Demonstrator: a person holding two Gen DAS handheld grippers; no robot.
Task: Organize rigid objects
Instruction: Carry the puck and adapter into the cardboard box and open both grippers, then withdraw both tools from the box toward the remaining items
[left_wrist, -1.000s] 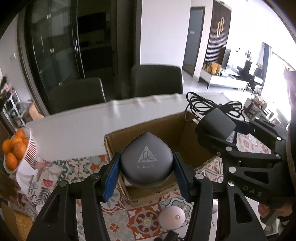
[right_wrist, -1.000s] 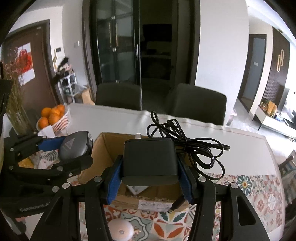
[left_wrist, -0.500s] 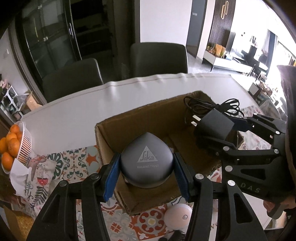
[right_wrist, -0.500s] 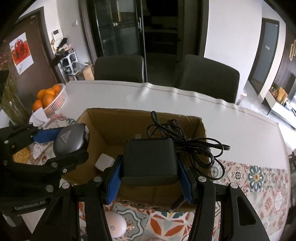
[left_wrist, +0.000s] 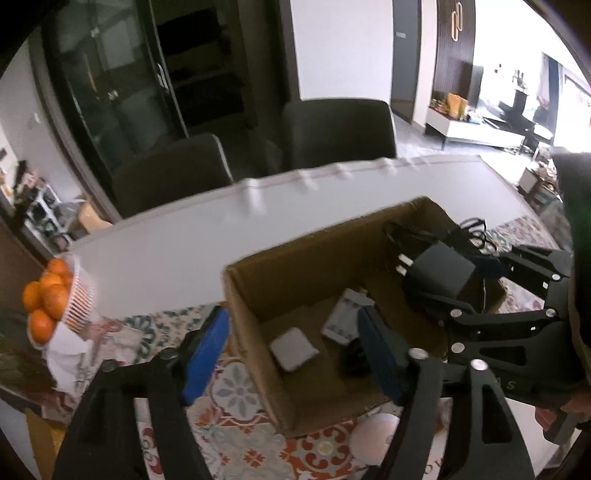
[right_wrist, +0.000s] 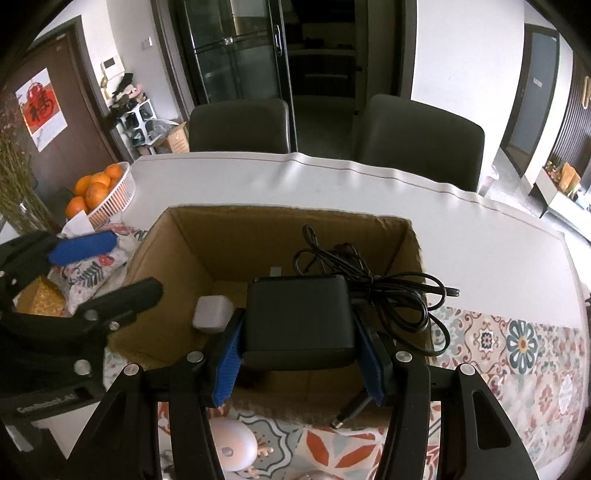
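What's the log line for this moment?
left gripper: opening, nothing between pads | right gripper: shut on power adapter | over cardboard box

I'm opening my left gripper (left_wrist: 291, 354) over the cardboard box (left_wrist: 258, 295), nothing between its blue pads. Inside the box, my right gripper (left_wrist: 458, 280) is clamping a black power adapter (left_wrist: 439, 271) beside a white block (left_wrist: 293, 349).

Daylight glare blown out at right — left wrist view motion-blurred, fisheye edges bent, dark corners.
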